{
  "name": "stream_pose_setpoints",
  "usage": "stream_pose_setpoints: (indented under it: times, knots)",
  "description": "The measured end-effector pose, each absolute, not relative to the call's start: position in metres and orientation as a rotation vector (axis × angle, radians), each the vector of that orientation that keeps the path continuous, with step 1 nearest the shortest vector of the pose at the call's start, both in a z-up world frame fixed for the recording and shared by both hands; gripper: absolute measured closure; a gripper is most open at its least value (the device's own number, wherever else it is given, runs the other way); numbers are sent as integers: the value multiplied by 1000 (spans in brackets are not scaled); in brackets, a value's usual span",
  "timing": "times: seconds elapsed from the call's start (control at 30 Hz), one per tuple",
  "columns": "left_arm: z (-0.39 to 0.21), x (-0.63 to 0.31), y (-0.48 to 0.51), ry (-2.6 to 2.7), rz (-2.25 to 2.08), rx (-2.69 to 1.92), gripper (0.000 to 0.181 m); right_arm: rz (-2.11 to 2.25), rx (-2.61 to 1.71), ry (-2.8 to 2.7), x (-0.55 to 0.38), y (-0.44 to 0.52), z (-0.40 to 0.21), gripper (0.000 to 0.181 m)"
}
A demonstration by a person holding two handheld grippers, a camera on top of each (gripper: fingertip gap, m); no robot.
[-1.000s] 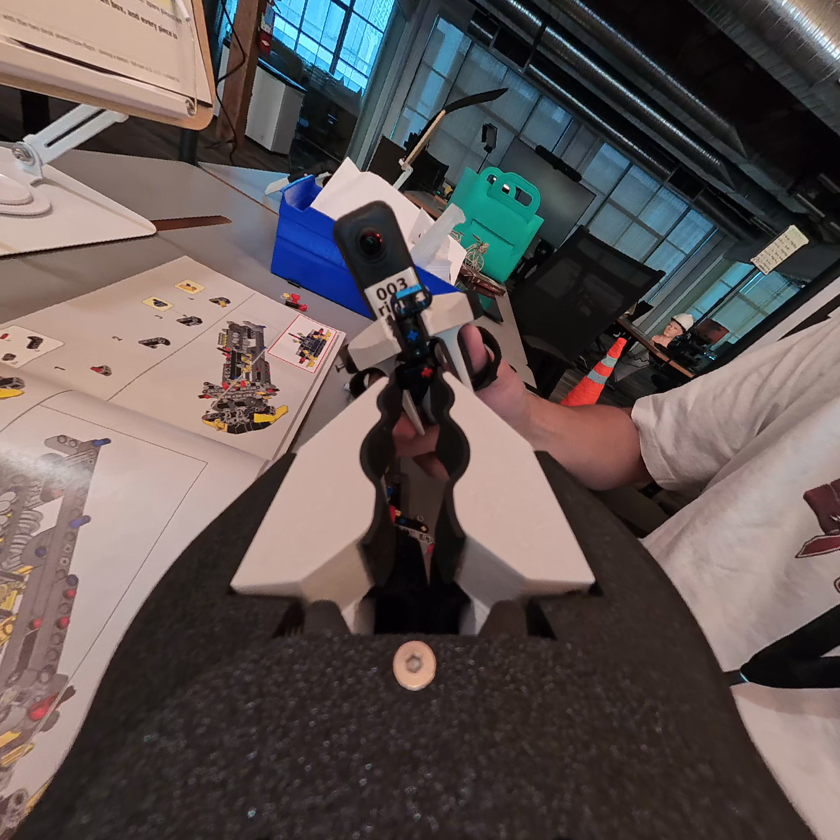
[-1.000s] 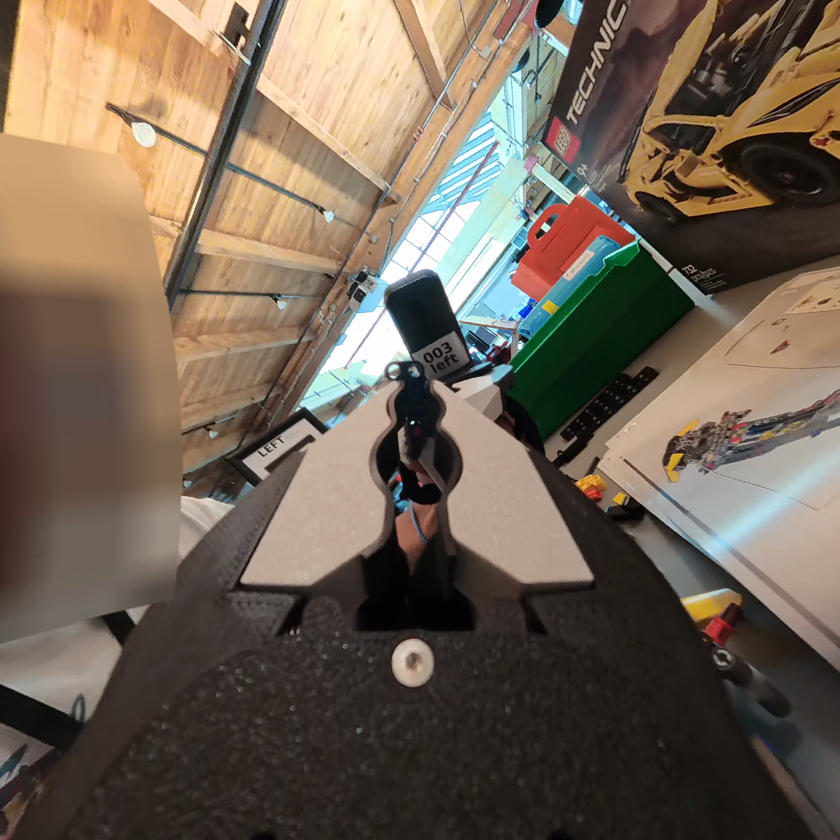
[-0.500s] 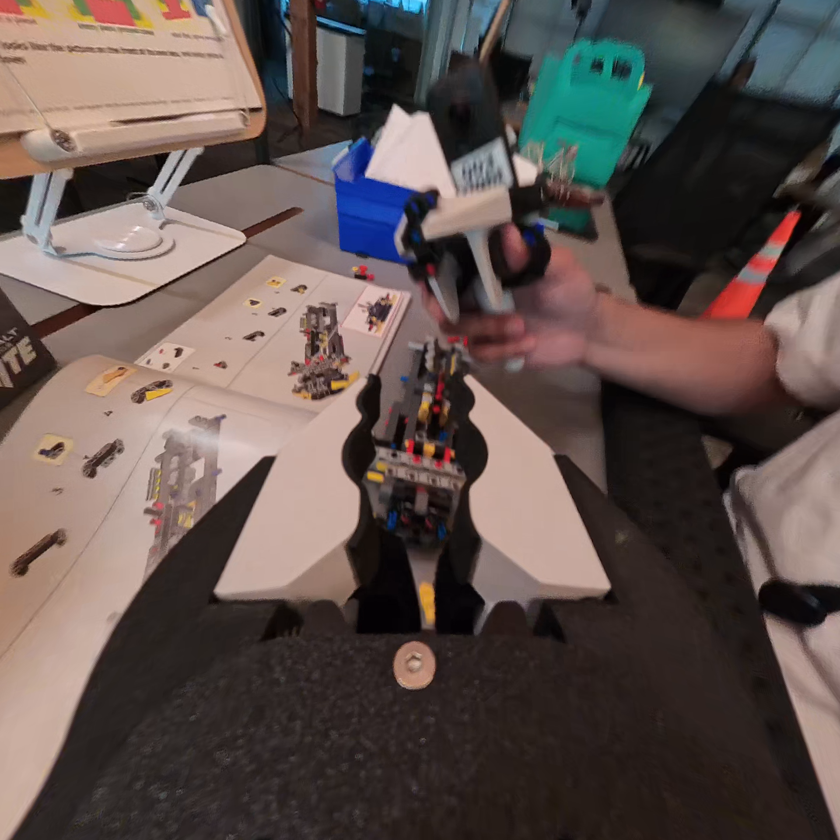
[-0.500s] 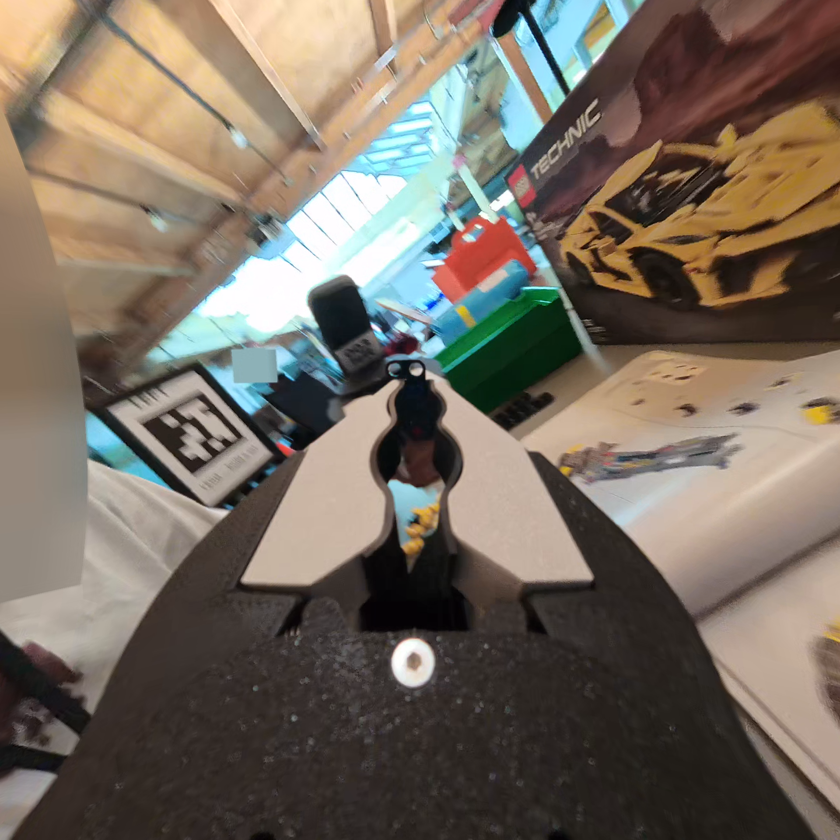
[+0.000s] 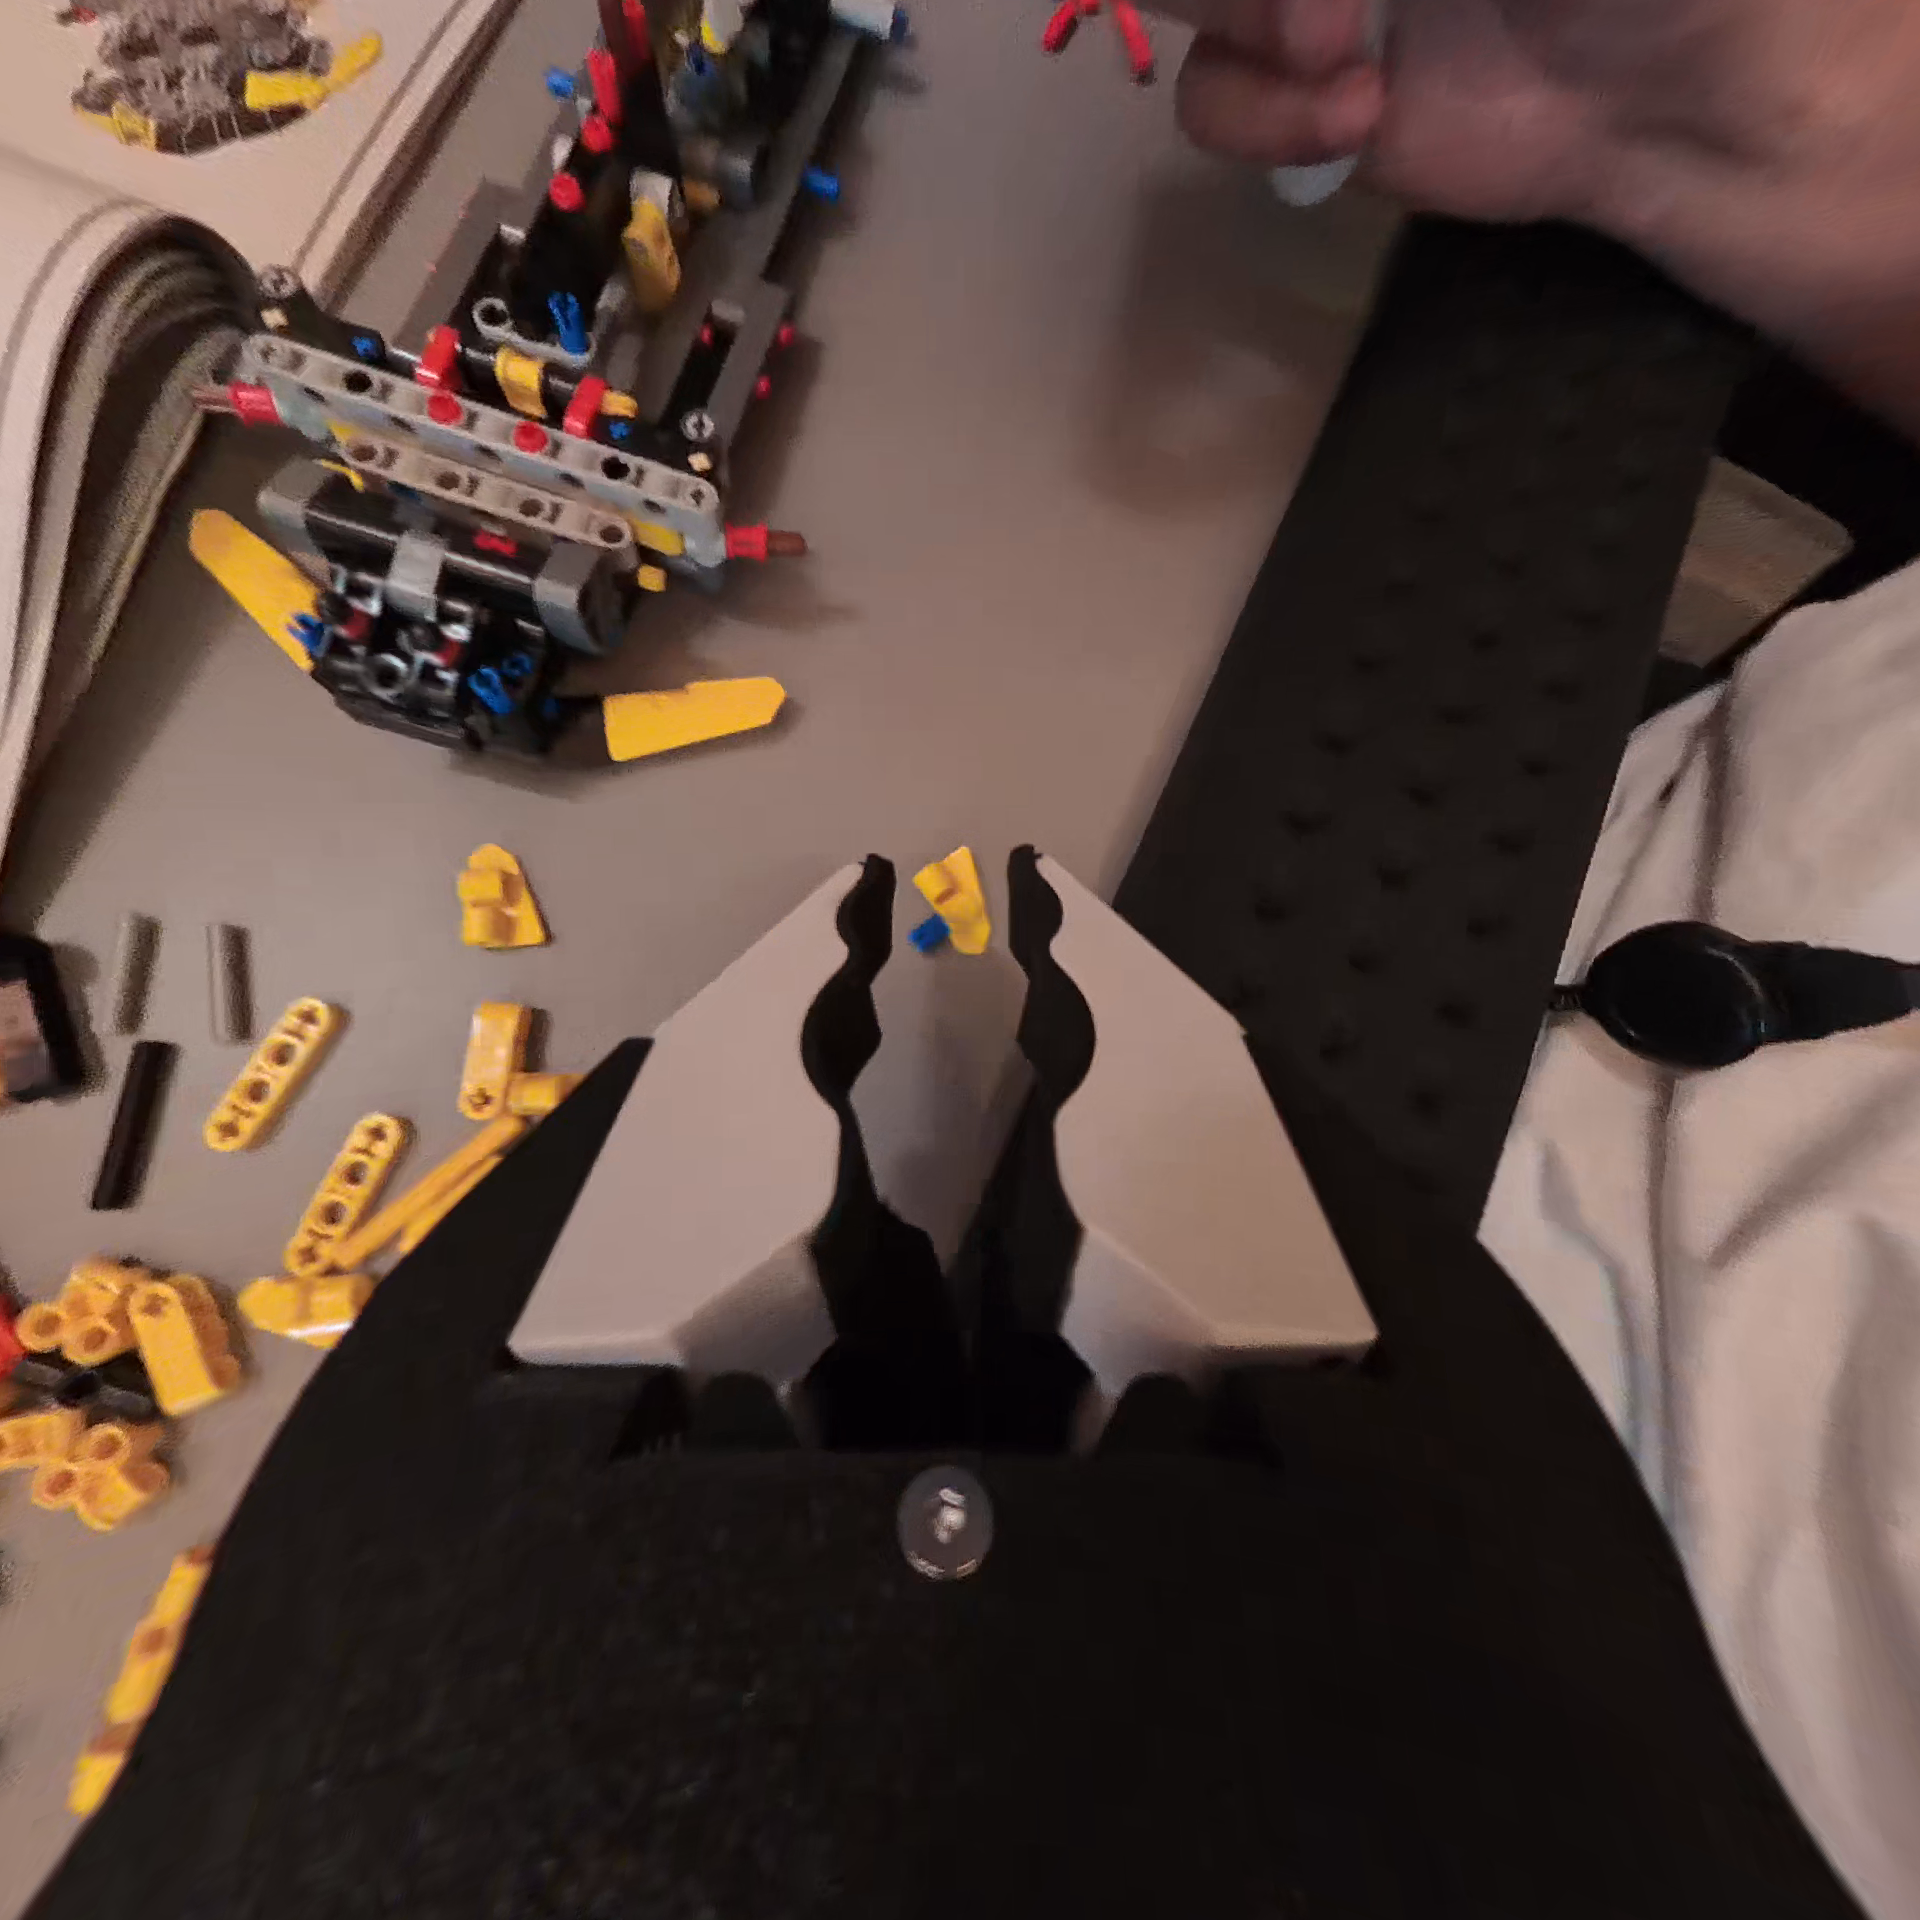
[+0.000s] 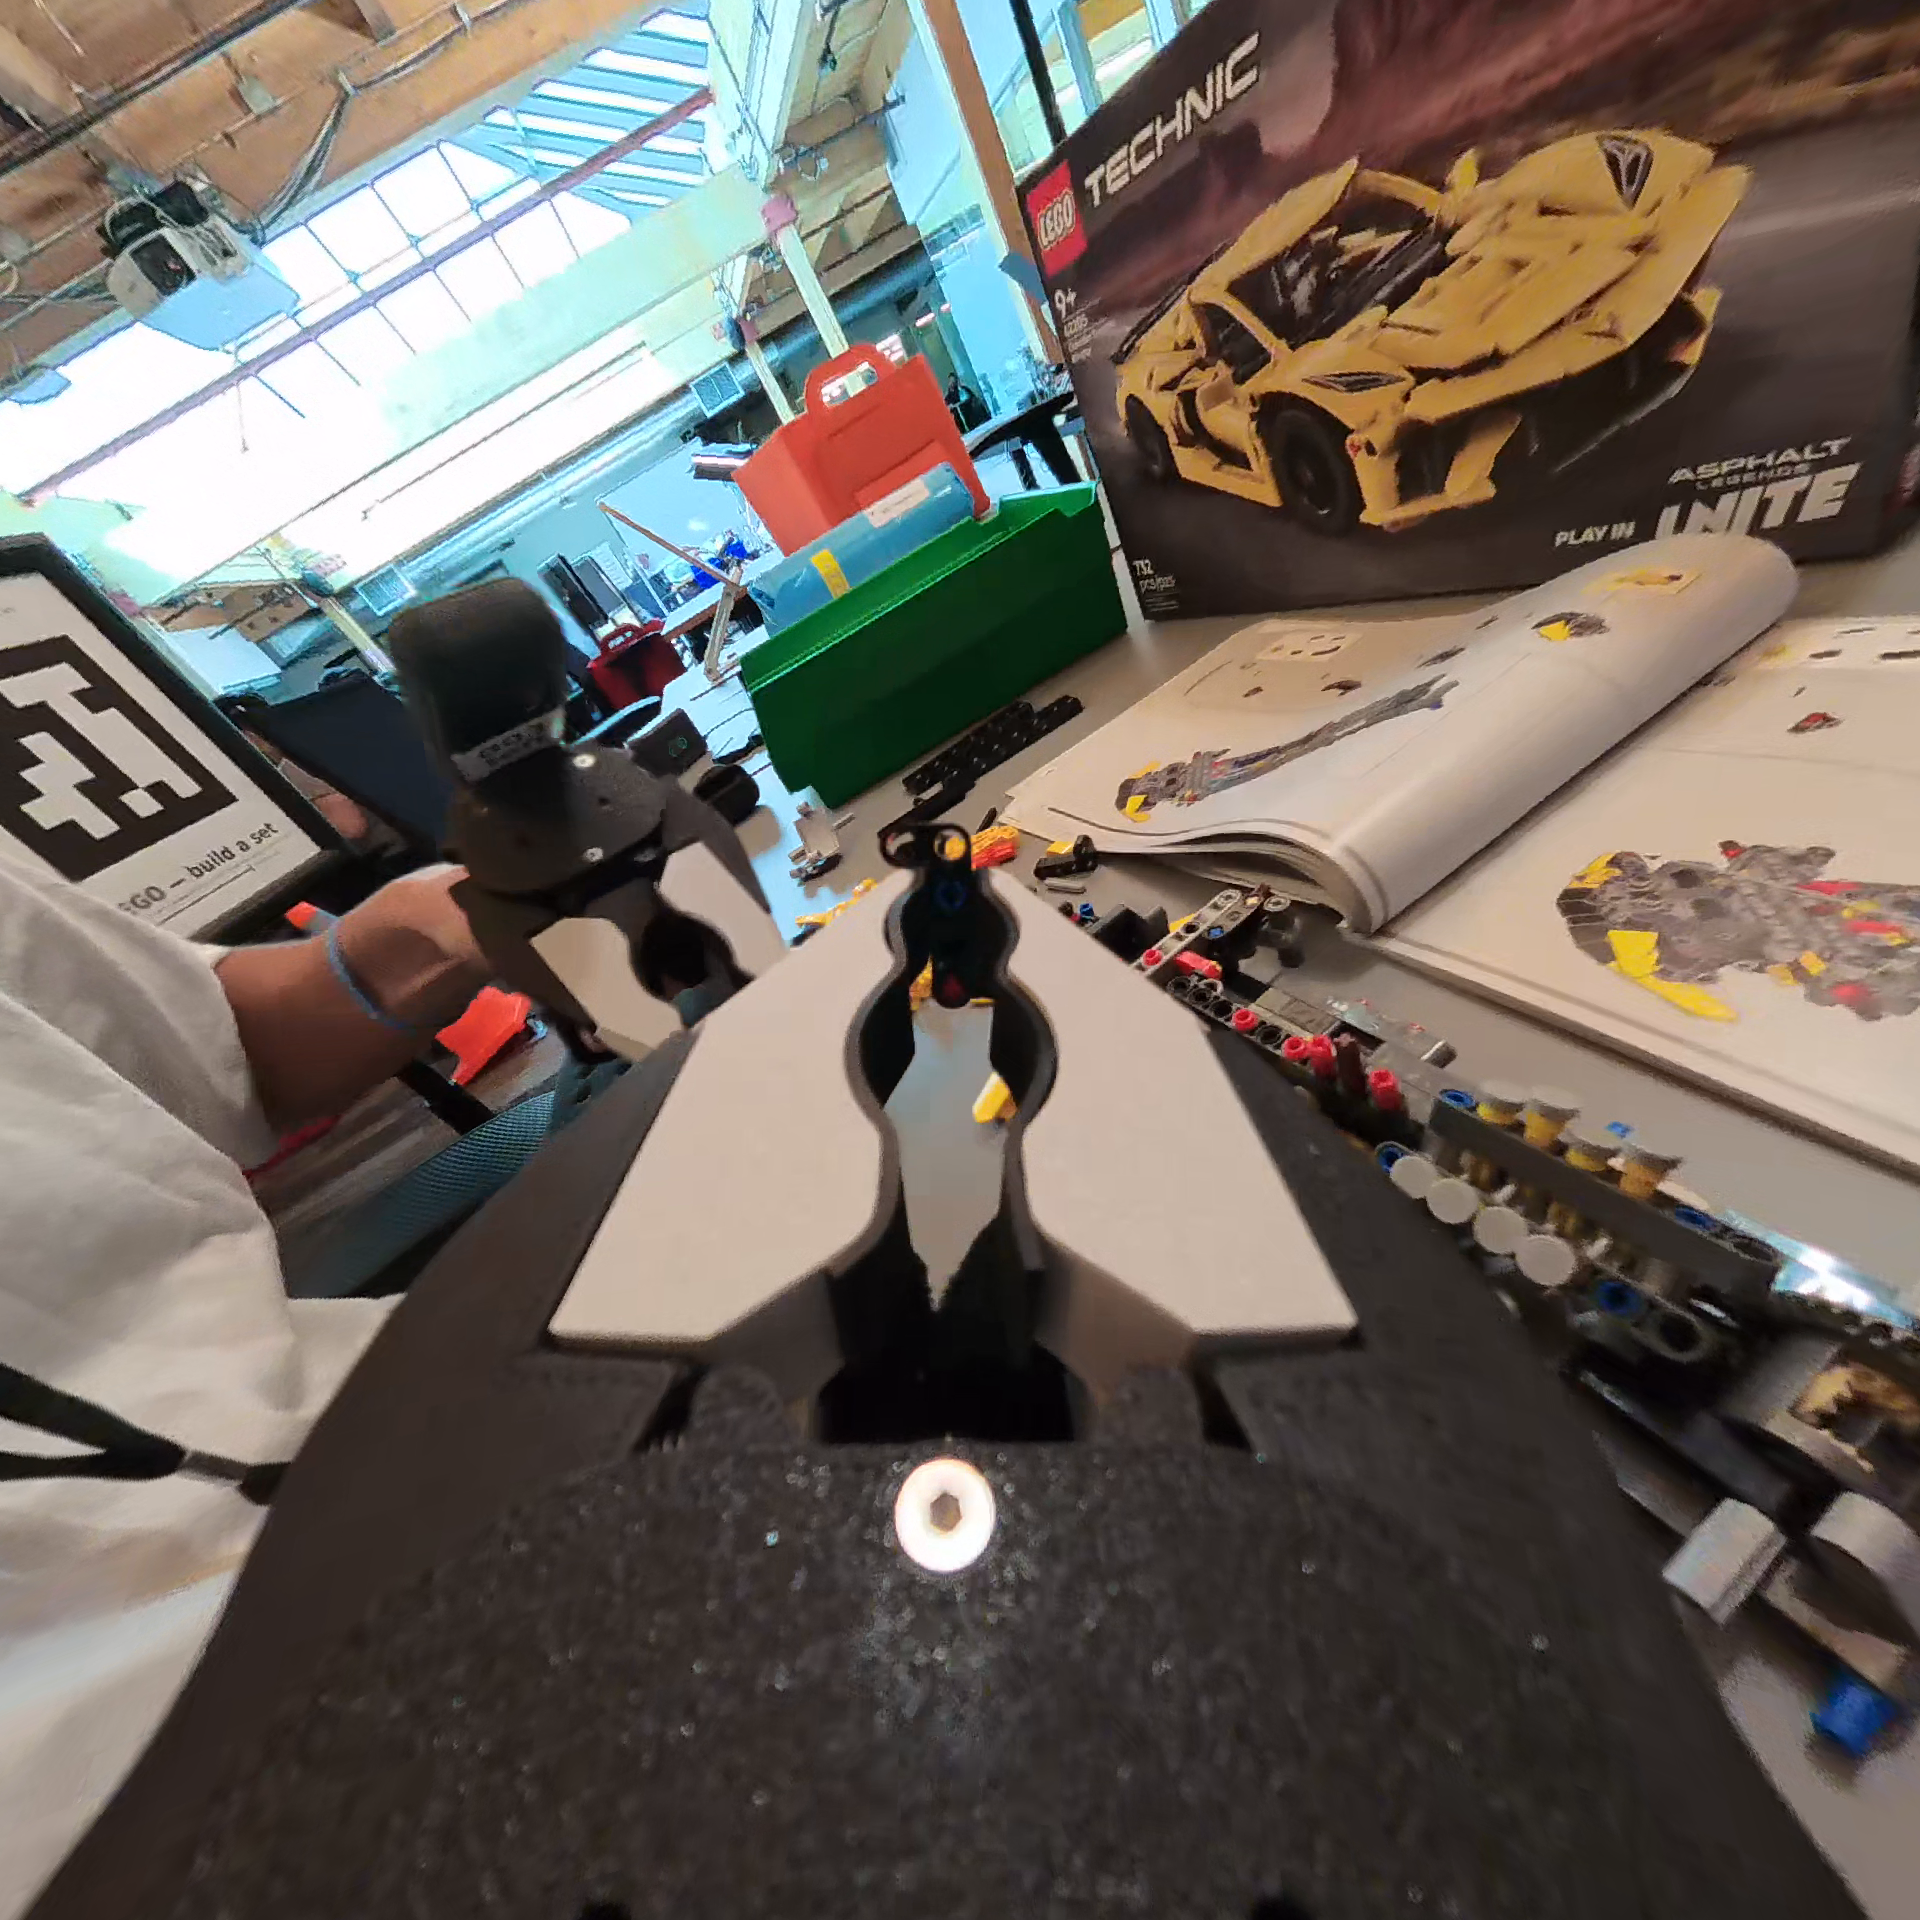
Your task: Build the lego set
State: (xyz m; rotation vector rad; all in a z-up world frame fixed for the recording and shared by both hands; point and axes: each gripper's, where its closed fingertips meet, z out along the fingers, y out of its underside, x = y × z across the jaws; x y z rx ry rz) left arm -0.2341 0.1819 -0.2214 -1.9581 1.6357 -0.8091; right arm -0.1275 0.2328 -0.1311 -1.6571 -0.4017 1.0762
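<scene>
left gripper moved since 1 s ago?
Yes. The grey-fingered left gripper has tipped down from facing across the room to the grey table, jaws open around a small yellow piece.

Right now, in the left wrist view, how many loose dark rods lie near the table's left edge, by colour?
Dark grey rods: 2
Black rod: 1
Total: 3

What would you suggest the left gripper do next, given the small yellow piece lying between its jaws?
Probably ease the left gripper down and close it on the small yellow piece with a blue pin. Its jaws stand open on either side of that piece, which lies loose on the grey table, apart from the part-built chassis. The right gripper already holds a small black part.
</scene>
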Motion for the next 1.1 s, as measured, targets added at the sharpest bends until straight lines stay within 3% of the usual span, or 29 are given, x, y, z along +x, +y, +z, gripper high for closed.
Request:
stream_pose_setpoints:
  times: [0.17,0.33,0.53,0.63,0.83,1.1]
  knots:
    - [-242,-235,181,1580,-478,-2035,159,1118,-1674,-390,-130,232,-135,175]
    - [-248,-235,179,1588,-465,-2104,172,1088,-1678,-423,-133,231,-136,175]
    - [-248,-235,181,1652,-460,-2068,174,1094,-1694,-424,-133,230,-139,175]
    - [-220,-217,184,1491,-745,-2005,174,1126,-1710,-440,-139,229,-143,176]
    - [-100,-185,186,865,-1660,-1584,174,1445,-1572,-312,-160,221,-119,175]
    - [-87,-178,201,437,-2002,-1425,175,1767,-1311,45,-153,229,-101,176]
